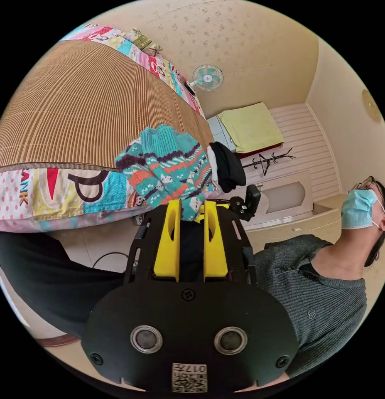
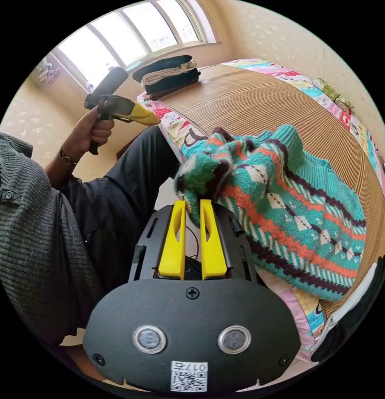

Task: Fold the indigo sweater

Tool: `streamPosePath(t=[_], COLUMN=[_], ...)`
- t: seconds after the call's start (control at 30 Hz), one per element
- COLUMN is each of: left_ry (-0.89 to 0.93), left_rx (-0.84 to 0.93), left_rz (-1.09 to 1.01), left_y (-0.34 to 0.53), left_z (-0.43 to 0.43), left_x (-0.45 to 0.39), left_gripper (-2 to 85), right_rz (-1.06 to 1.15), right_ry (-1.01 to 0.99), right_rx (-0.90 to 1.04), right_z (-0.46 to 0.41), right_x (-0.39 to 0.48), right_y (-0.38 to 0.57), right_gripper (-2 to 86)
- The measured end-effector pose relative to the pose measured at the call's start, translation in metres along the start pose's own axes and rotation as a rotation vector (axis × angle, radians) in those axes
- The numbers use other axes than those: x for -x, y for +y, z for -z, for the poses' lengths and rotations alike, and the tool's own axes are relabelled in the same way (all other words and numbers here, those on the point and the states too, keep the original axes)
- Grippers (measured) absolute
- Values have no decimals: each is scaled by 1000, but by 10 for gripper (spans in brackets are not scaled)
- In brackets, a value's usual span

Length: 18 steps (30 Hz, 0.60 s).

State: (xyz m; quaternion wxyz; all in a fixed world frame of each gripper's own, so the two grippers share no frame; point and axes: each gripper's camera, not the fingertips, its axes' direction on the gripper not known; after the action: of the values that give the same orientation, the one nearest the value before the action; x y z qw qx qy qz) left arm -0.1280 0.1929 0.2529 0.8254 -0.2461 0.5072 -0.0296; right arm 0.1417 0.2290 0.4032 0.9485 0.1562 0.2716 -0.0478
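- Bedroom setting: a bed covered by a ribbed bamboo mat over a patchwork cartoon-print sheet, with a window behind and a wall fan above the far end.
- Task garment: a teal knit sweater banded in orange, white and dark purple lies bunched at the near edge of the bed, partly draped over the side; no plain indigo garment can be identified, so this patterned one is taken as the task's thing.
- Right gripper: its 2 yellow jaws stand nearly together and appear to pinch a rumpled fold of the sweater at their tips.
- Left gripper: in the left gripper view a strip of knit hangs between the 2 jaws, which seem pressed on it, though the contact point is masked by cloth.
- Progress, as a judgement: folding is at its start; the sweater is crumpled, not spread flat, and no clean fold line shows.
- Done elsewhere: a stack of folded clothes rests at the far end of the mat.
- Hard to read: sleeves, hem and neckline cannot be told apart in the heap; a dark garment beside the sweater is unidentifiable.
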Motion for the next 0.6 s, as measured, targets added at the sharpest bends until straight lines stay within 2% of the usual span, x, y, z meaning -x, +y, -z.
streamPosePath(t=[0.1,0.2,0.27,0.33,0.4,0.47,0.5,0.53,0.57,0.6], left_ry=[-75,-160,-148,-113,-139,-186,-206,-205,-197,-173], left_rx=[9,18,9,-28,-32,-21,-14,-12,-12,-24], left_rz=[-11,18,46,72,81,82,88,89,92,97], left_y=[-24,-51,-67,-85,-98,-113,-123,-135,-140,-151], left_z=[-20,-34,-38,-38,-42,-49,-54,-58,-59,-60], left_x=[4,22,37,52,59,65,70,75,78,83], left_gripper=[88,97,110,115,115,115,114,114,114,114], right_rz=[-6,20,8,-107,-305,-517,-547,-526,-453,-410], right_ry=[-27,-140,-273,-279,-166,39,75,125,277,324], right_rx=[-116,-273,-452,-531,-477,-303,-233,-66,-33,-27], right_z=[33,59,83,91,82,39,23,-12,-21,-19], right_x=[-24,-47,-72,-95,-124,-164,-173,-186,-181,-176], right_y=[-25,-44,-49,-56,-73,-103,-111,-126,-131,-132], right_gripper=[65,57,46,61,98,154,159,157,142,126])
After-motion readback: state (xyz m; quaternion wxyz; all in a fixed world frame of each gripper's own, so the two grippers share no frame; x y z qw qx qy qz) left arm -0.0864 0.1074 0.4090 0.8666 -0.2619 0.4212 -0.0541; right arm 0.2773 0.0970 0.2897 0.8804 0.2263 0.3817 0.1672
